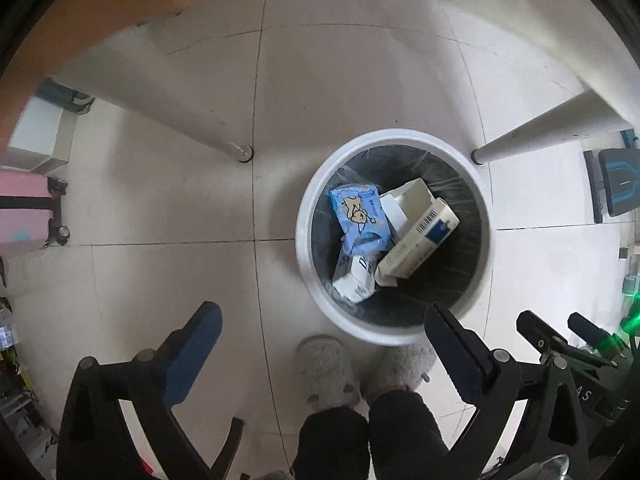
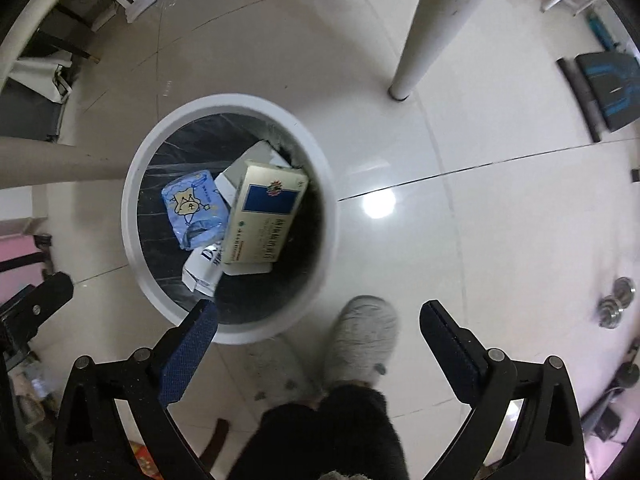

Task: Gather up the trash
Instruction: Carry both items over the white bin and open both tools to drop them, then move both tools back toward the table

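Trash sits inside the lined bin point(image 1: 394, 236): blue packet point(image 1: 360, 216), cream carton point(image 1: 420, 240), white pouch point(image 1: 356, 280). Left gripper point(image 1: 322, 340) and right gripper point(image 2: 318, 328) jaws spread, empty; no litter visible on floor point(image 1: 160, 184); collection appears largely done

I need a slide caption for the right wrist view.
Open right claw above white bin holding cream box and blue packet.

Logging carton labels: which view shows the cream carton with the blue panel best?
Right wrist: the cream carton shows its whole printed top face with the blue panel. Left wrist shows it edge-on, mostly barcode side.
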### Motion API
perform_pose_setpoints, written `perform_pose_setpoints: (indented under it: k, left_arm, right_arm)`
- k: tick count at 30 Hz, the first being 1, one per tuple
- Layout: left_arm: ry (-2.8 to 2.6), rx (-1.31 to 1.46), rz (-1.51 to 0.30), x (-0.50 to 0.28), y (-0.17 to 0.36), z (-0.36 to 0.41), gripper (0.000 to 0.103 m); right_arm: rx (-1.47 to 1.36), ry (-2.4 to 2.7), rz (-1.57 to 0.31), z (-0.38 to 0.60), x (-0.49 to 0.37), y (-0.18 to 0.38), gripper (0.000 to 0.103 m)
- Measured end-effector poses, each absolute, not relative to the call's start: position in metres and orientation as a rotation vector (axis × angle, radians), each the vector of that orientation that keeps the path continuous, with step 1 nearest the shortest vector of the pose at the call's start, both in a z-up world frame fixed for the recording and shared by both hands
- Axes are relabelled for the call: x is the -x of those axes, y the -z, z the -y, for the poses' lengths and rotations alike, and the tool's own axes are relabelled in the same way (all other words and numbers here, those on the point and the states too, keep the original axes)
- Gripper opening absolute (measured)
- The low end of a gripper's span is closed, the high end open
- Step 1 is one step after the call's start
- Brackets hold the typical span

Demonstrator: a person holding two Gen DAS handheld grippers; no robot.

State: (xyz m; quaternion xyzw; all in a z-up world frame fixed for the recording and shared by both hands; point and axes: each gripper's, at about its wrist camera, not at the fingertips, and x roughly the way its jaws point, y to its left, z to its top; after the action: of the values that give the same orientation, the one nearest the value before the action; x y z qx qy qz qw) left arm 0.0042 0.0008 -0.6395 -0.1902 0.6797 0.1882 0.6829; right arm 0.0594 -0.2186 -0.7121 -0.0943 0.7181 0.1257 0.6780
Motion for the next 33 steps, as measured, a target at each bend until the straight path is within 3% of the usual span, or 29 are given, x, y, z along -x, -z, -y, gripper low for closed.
perform_pose_setpoints:
  k: [9,33]
  left_arm:
    - [-0.432,0.440,-1.503,0.019,0.558,0.013,0.103]
    - [-0.474,0.343,-1.356,0.074,0.290,0.043,0.103]
  right_arm:
    - [0.256,-0.283,-1.551,0.226,-0.049,0.625,0.102]
    - [0.167,-0.400,-1.440,0.246,0.026,0.294,0.102]
